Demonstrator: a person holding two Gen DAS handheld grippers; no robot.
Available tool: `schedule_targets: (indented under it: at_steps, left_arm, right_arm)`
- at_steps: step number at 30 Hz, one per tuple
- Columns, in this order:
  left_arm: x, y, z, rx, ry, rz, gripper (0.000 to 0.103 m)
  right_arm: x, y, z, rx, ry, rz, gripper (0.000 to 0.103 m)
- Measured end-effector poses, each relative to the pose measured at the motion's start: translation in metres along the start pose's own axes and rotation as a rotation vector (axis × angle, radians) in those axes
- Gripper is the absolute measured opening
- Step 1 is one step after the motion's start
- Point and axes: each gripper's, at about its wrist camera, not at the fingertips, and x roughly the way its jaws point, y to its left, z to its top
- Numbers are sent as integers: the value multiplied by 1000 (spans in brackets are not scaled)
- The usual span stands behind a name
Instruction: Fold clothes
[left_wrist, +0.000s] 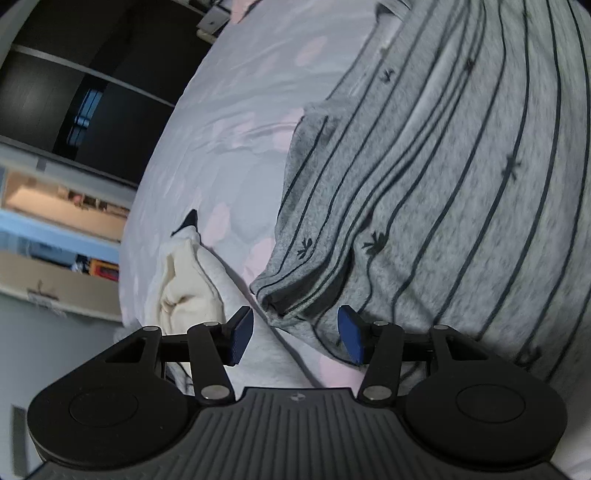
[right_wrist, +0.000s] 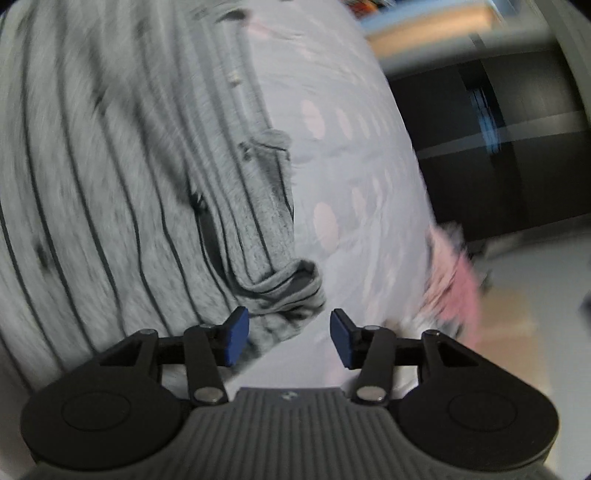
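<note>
The grey shirt (left_wrist: 424, 177) lay spread on a bed sheet (left_wrist: 229, 122), which was pale lilac-white with soft pink oval blotches. The shirt was a heathered knit, fuzzy in surface, crossed by thin dark stripes and dotted with small dark leaf-like motifs. In the left wrist view one sleeve was folded in over the body, its ribbed cuff (left_wrist: 280, 299) bunched into a rounded, open mouth at the near edge.

The left gripper (left_wrist: 295, 338) stood with its jaws apart; the blue pads (left_wrist: 242, 338) were flat, ridged rectangles on black hinged arms, and nothing was pinched between them. The cuff lay just beyond the tips, apart from both pads. A cream garment (left_wrist: 188, 291), soft and crumpled (possibly a fleece, texture not clear), sat beside the shirt at the left.

In the right wrist view, which was blurred, the right gripper (right_wrist: 290, 338) likewise stood apart and empty. The other sleeve end (right_wrist: 291, 284) of the shirt (right_wrist: 110, 166) was rumpled into thick folds just ahead of the tips; whether the left-hand pad (right_wrist: 236, 338) touched the cloth could not be told. A fuzzy pink-and-white item (right_wrist: 454, 280) lay at the sheet's right edge. Dark cabinets (right_wrist: 517, 166) stood behind.
</note>
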Motion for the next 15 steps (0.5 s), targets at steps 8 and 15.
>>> schedule_targets:
  at_steps: [8,15]
  left_arm:
    - [21,-7,-6,145,17,48,49]
    - [32,-15,-7,225,-4,46,49]
  right_arm:
    - [30,19,-19,-516,-81,-191,58]
    - [53,15,-26,-718,-170,-164,58]
